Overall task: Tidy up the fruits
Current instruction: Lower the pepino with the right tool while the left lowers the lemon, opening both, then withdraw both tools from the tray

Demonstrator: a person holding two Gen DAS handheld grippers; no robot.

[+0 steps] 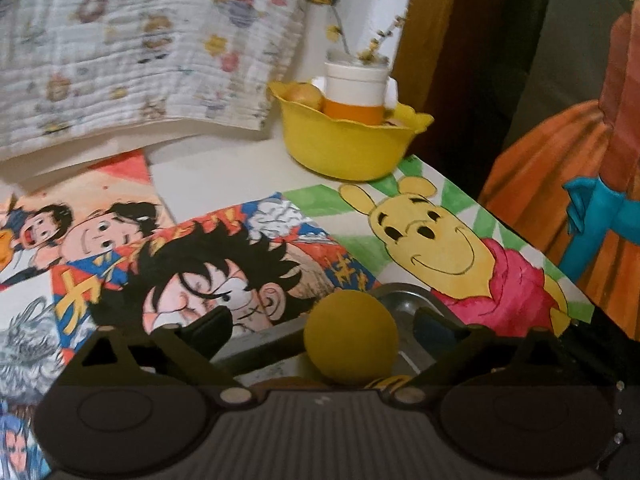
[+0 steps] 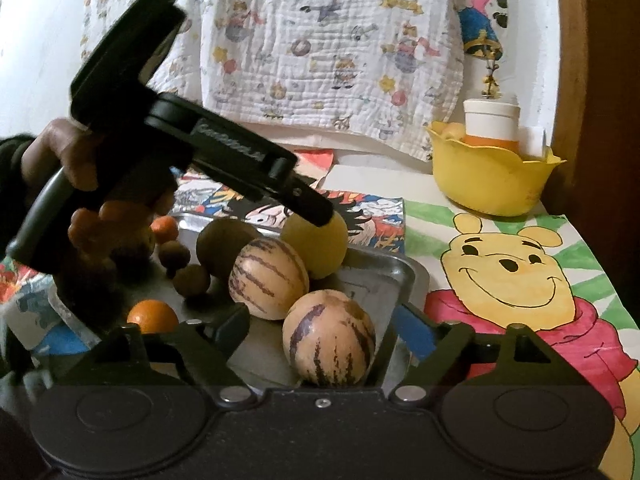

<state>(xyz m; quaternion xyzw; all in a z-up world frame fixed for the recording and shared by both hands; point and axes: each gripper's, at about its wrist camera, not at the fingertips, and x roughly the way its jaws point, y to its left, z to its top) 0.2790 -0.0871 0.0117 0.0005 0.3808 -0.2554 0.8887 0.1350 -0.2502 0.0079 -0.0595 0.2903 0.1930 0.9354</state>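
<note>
While both pairs of fingers gape empty: two striped melons point(image 2: 269, 278), one yellow fruit point(image 2: 316, 246), one metal tray point(image 2: 394, 280).

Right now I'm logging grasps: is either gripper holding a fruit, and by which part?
Nothing is held. The left gripper stands open around the yellow fruit, the right gripper open around a striped fruit, pads clear.

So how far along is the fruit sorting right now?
Fruit sits in the metal tray: two striped melons, oranges, brown fruits. The left gripper stands open around the yellow fruit; the right gripper is open around a striped melon, gripping nothing. The yellow bowl already holds some pieces.
</note>
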